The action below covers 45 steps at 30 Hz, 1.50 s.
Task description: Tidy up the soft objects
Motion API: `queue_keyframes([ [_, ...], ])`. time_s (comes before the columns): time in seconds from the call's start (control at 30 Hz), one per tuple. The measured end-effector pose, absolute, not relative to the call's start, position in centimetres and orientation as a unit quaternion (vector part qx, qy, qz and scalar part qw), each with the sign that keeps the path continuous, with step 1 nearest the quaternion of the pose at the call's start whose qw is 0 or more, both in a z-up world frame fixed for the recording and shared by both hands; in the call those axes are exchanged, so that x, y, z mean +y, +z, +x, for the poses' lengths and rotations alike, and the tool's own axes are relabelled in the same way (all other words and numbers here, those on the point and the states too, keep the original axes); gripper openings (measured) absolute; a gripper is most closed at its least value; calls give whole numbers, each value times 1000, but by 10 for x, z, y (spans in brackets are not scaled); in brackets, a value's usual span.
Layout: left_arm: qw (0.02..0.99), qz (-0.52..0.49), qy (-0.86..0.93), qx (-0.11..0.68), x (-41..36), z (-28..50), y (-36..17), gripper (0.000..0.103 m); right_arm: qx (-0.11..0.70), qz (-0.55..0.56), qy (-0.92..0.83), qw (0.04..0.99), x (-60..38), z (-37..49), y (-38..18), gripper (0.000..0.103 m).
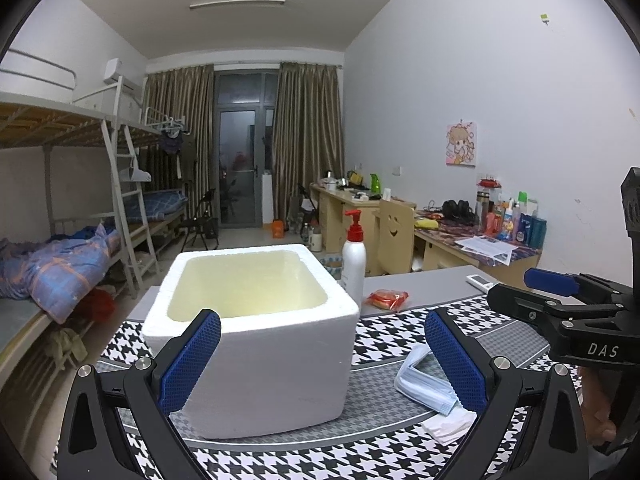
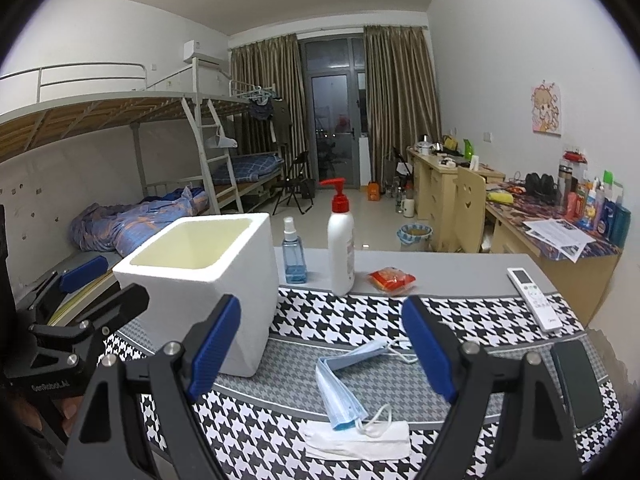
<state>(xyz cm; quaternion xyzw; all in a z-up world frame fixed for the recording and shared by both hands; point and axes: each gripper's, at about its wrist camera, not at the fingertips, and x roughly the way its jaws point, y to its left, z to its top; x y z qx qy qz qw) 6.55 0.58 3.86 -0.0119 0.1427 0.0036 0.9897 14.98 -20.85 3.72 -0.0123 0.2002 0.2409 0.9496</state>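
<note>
Between the spread, empty jaws of the right gripper (image 2: 320, 352) lies the blue face mask (image 2: 340, 392), long axis running away from them, atop a white tissue (image 2: 360, 440) on the bench (image 2: 460, 276); the left gripper (image 1: 322, 360), jaws equally wide, faces the foam box (image 1: 256, 340) just left.

I see a grey table (image 2: 460, 268) under a black-and-white houndstooth cloth (image 2: 340, 312) | on the cloth: white foam box (image 2: 224, 276), folded blue face mask (image 2: 340, 392), white tissue (image 2: 360, 440), black phone (image 2: 576, 380) | on bare grey: blue spray bottle (image 2: 294, 256), white red-pump bottle (image 2: 341, 240), red snack packet (image 2: 392, 278), white remote (image 2: 534, 296).
</note>
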Motion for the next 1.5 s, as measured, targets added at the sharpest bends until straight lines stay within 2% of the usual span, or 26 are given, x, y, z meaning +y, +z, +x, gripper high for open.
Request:
queue_keyframes([
  [1.5,976,7,-62,208,-29,102,10,102,253,4,184,950,-256,161,1,86],
])
